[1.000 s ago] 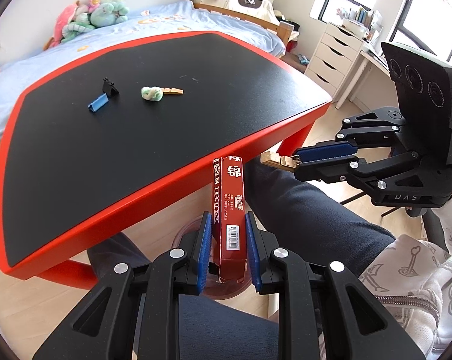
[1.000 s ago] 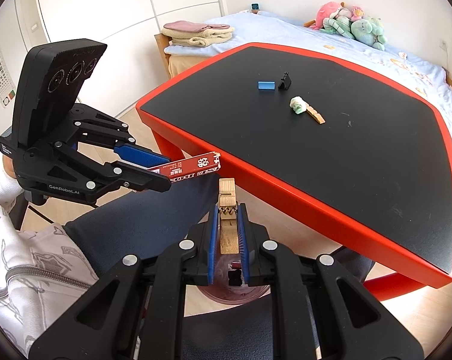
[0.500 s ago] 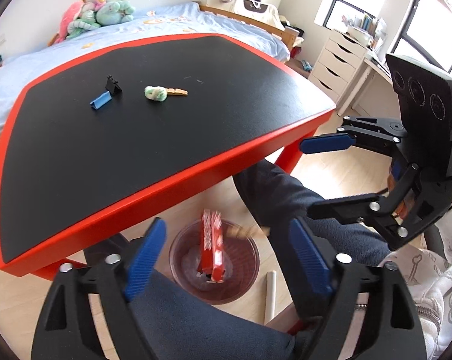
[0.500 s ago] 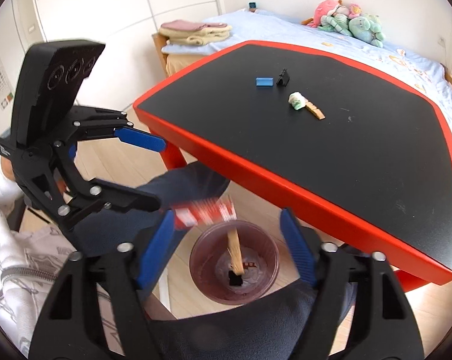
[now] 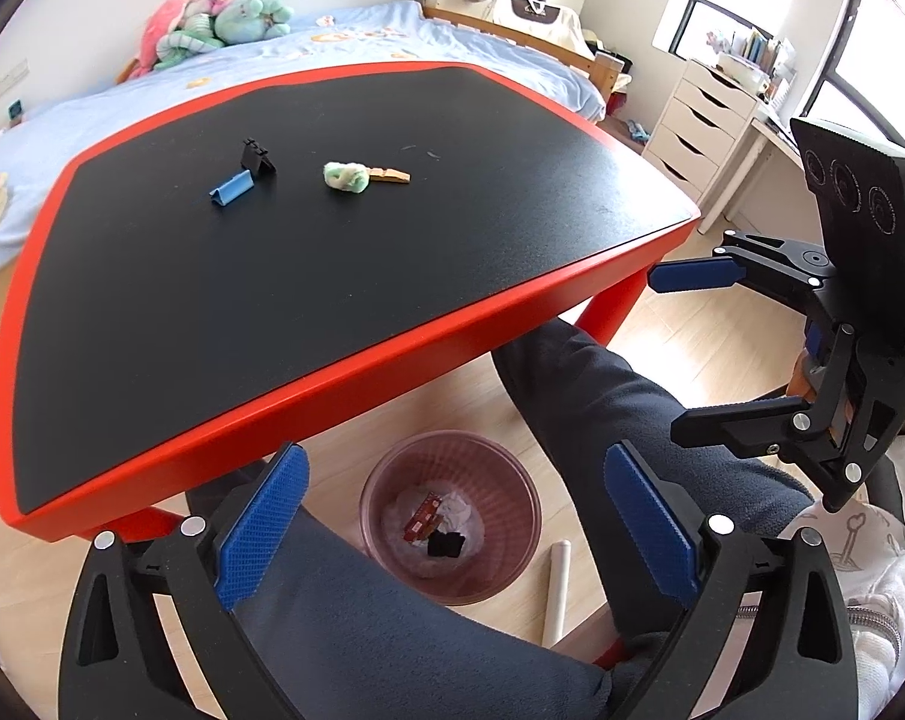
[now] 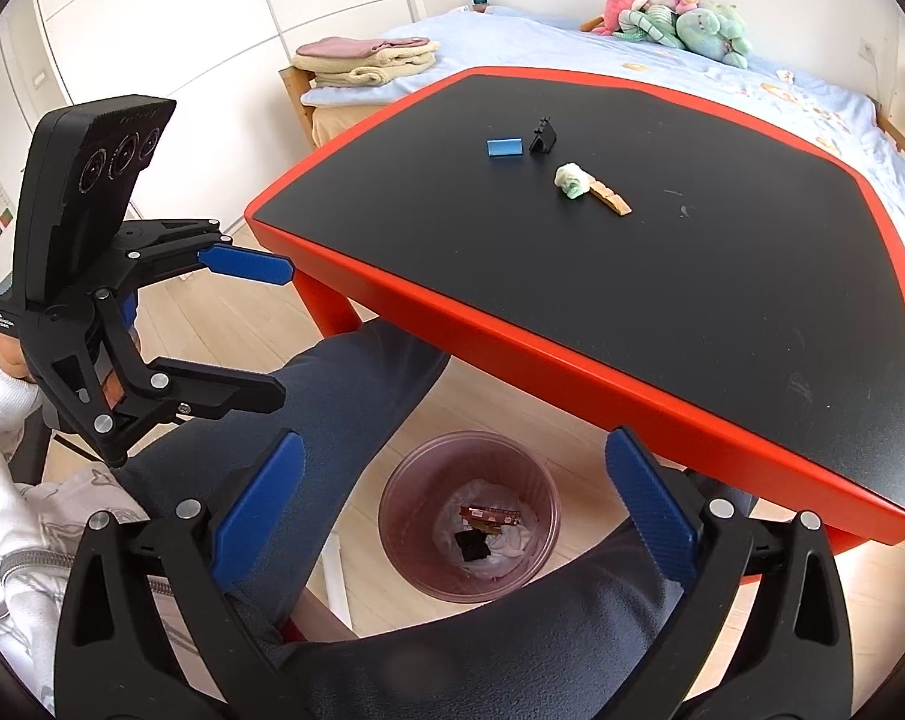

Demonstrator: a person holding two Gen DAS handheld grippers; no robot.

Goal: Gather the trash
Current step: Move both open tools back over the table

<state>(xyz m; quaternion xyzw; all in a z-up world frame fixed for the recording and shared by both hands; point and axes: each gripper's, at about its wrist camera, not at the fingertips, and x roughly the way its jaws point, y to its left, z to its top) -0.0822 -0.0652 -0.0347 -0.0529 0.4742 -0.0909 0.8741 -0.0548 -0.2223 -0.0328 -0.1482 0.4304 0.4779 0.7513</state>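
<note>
A translucent pink bin [image 5: 512,516] stands on the floor between the person's legs, below the table's near edge; it also shows in the right wrist view [image 6: 404,516]. A red box [image 5: 422,523] [image 6: 491,517] lies inside on white paper with a dark item. My left gripper [image 5: 452,528] is open and empty above the bin. My right gripper [image 6: 452,516] is open and empty above it too, and shows at the right of the left wrist view [image 5: 686,348]. On the black table [image 5: 308,276] lie a blue clip [image 5: 231,187], a black clip [image 5: 257,157], a green wad [image 5: 345,176] and a wooden clothespin [image 5: 392,175].
The red table rim [image 5: 344,378] overhangs the bin. The person's legs [image 5: 590,396] flank it. A white tube [image 5: 557,588] lies on the floor beside the bin. A bed [image 5: 152,90] stands behind the table and white drawers [image 5: 704,126] to the right.
Both grippers opened. The red box and the wooden clothespin they held dropped into the bin. Both grippers now hang open above it.
</note>
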